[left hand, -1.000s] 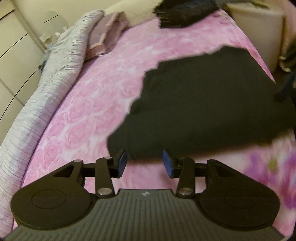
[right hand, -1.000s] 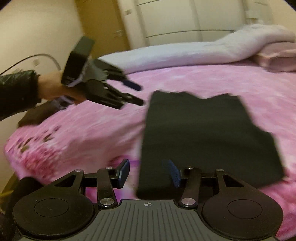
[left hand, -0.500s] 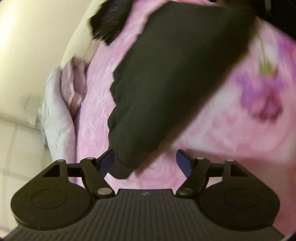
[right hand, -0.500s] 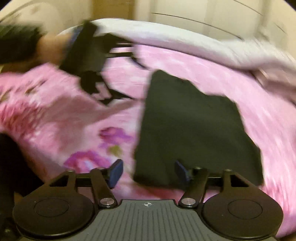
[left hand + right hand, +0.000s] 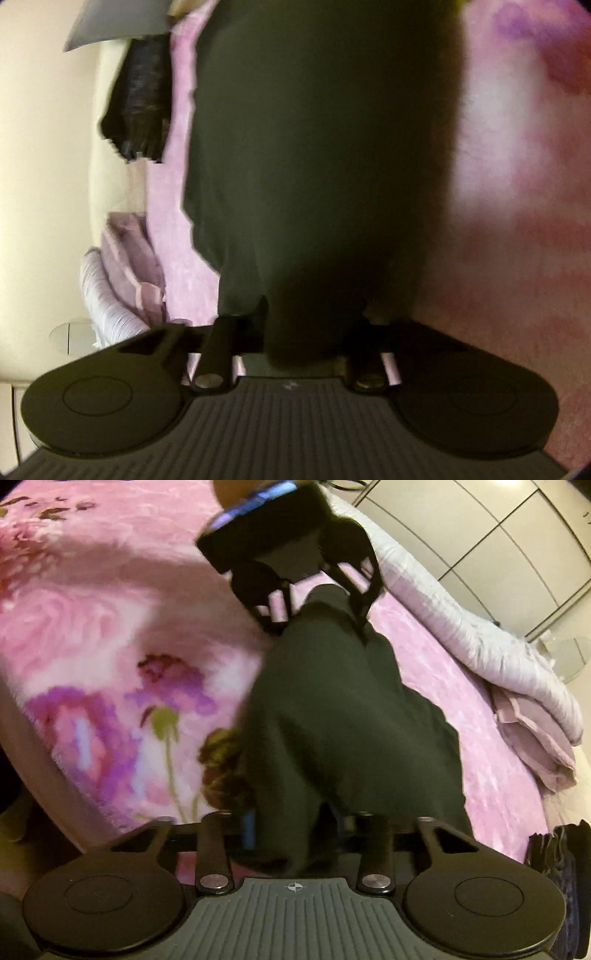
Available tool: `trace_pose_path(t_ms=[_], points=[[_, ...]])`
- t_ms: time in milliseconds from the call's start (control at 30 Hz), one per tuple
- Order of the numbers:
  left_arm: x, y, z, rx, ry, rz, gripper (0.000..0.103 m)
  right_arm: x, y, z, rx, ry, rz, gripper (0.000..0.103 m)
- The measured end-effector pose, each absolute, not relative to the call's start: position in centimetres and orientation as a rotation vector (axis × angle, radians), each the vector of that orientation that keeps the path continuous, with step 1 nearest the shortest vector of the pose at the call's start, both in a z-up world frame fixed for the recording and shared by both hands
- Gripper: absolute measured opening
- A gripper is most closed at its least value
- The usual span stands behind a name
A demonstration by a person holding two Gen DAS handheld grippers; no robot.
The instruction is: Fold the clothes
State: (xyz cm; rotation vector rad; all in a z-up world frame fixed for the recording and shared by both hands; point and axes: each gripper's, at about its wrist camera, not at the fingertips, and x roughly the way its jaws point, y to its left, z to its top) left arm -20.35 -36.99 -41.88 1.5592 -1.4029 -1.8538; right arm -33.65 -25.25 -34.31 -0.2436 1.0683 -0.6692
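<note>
Half a second ago both grippers stood spread at the black cloth's [image 5: 347, 716] corners; now the left gripper [image 5: 314, 332] and right gripper [image 5: 295, 827] each pinch a corner, cloth bunched between the fingers. The cloth lies on the pink blanket [image 5: 92, 635]. A folded quilt [image 5: 480, 642] lies at 2 o'clock, cupboards [image 5: 480, 520] beyond.

- Left gripper [image 5: 314, 332]: jaws closed on a corner of the black garment [image 5: 317, 147].
- Pink floral bedspread [image 5: 517, 203]: beneath and right of the garment.
- Folded pink cloth [image 5: 129, 254]: left of the garment.
</note>
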Motion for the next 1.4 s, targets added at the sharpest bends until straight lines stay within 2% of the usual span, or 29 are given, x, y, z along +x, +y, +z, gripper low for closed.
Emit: trace_pose_path(t_ms=[67, 333, 500, 600, 767, 867, 933, 1133, 1200, 1267, 1400], points=[[-20.7, -36.7, -40.6, 1.530, -1.346, -1.844, 0.014, -34.3, -25.4, -33.1, -0.224, 1.059, -0.654, 0.016], [-18.3, -38.3, -31.3, 1.473, -1.056, -1.679, 0.013, -36.1, -32.0, -23.0, -0.216, 0.880, -0.613, 0.015], [-15.1, -34.6, -25.4, 1.452, -0.805, -1.491, 0.014, -34.6, -34.2, -18.6, -0.431, 0.754, -0.499, 0.014], [-14.8, -27.8, -25.7, 1.500, -0.635, -1.453, 0.014, -33.8, -30.8, -20.4, -0.532, 0.761, -0.344, 0.015], [-16.4, -16.8, -33.7, 1.629, -0.403, -1.565, 0.020, -34.7, -24.8, -28.7, -0.522, 0.867, -0.167, 0.015], [-17.6, -12.5, -37.6, 1.598, -0.405, -1.525, 0.028, -36.2, -22.2, -32.5, -0.553, 0.936, -0.163, 0.020], [-17.1, -11.2, -36.9, 1.507, -0.301, -1.537, 0.028, -37.4, -22.4, -32.4, -0.521, 0.947, -0.233, 0.024], [-14.0, -8.1, -34.0, 1.276, 0.000, -1.524, 0.031, -41.2, -24.2, -31.2, -0.366, 0.954, -0.462, 0.027], [-13.6, -8.8, -31.9, 1.193, 0.091, -1.515, 0.031, -41.9, -25.7, -30.2, -0.232, 0.891, -0.530, 0.031], [-12.2, -9.3, -30.3, 1.109, 0.166, -1.500, 0.031, -41.7, -27.4, -29.4, -0.099, 0.822, -0.561, 0.039], [-9.3, -13.4, -27.4, 0.912, 0.311, -1.528, 0.035, -39.5, -31.1, -28.8, 0.074, 0.749, -0.558, 0.048]])
